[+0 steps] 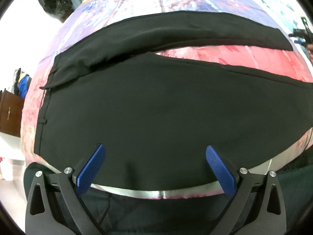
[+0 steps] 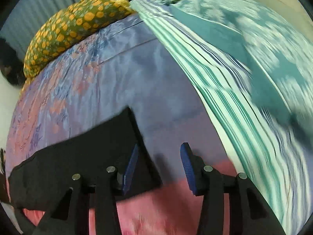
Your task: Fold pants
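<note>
Black pants [image 1: 156,107] lie spread flat on a bed with a pink, purple and blue sheet [image 1: 215,54]. The waistband is at the left, and the two legs run to the right with a gap between them. My left gripper [image 1: 155,148] is open and empty, just above the near edge of the pants by the bed's front edge. In the right wrist view, the hem end of one pant leg [image 2: 88,152] lies at lower left. My right gripper [image 2: 160,146] is open and empty, its left finger over the hem corner, its right finger over bare sheet.
A green pillow with orange dots [image 2: 74,29] lies at the head of the bed. A teal and white striped blanket [image 2: 244,78] covers the bed's right side. A brown cabinet [image 1: 9,113] and dark bags [image 1: 54,2] stand beyond the bed's left side.
</note>
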### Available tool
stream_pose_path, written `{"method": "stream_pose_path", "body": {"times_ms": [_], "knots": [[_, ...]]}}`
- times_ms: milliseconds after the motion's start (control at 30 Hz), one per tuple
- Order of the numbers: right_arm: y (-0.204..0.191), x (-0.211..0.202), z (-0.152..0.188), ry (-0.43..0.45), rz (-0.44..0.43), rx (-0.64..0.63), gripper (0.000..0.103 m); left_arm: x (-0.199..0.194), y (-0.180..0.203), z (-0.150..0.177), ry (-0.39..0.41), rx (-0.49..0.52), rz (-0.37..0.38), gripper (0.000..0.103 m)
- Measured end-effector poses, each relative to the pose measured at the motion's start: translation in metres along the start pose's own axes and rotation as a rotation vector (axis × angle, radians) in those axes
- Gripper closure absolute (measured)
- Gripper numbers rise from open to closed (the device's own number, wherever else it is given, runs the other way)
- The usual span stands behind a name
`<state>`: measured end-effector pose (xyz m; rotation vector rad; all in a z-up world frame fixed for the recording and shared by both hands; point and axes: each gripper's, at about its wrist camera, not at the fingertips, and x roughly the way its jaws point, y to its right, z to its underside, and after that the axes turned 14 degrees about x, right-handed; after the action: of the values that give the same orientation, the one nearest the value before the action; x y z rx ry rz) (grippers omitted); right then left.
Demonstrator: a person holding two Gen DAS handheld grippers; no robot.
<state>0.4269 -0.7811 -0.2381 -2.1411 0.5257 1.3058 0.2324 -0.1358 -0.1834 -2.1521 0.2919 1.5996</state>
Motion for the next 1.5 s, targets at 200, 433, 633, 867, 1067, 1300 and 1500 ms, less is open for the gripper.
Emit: {"method": "stream_pose_path", "body": {"times_ms": [200,433,633,867,1067,1300,1500], "knots": [[-0.045,0.049,-0.024,-0.071,-0.058,-0.069,0.061,0.007,0.005,-0.008,-0.024,0.021,-0.017,0.001],[-0.116,0.006,-0.026,0.157,0.078,-0.386,0.094,0.005,-0.017,-0.025,0.039,-0.055,-0.053,0.001],[-0.128,0.05,-0.02,0.169,0.247,-0.366,0.068,0.014,-0.05,-0.048,0.092,-0.138,-0.126,0.001],[-0.182,0.002,0.063,0.263,-0.043,-0.352,0.067,0.062,-0.148,-0.113,0.201,-0.243,-0.365,0.001],[-0.339,-0.013,0.211,-0.198,-0.679,-0.49,0.067,0.151,-0.2,-0.139,0.102,-0.311,-0.37,0.0],[-0.407,0.029,0.29,-0.458,-0.639,-0.65,0.071,0.152,-0.219,-0.12,0.127,-0.405,-0.243,0.0],[-0.294,0.046,0.171,-0.27,-0.423,-0.421,0.074,0.152,-0.211,-0.122,0.132,-0.389,-0.246,0.0]]}}
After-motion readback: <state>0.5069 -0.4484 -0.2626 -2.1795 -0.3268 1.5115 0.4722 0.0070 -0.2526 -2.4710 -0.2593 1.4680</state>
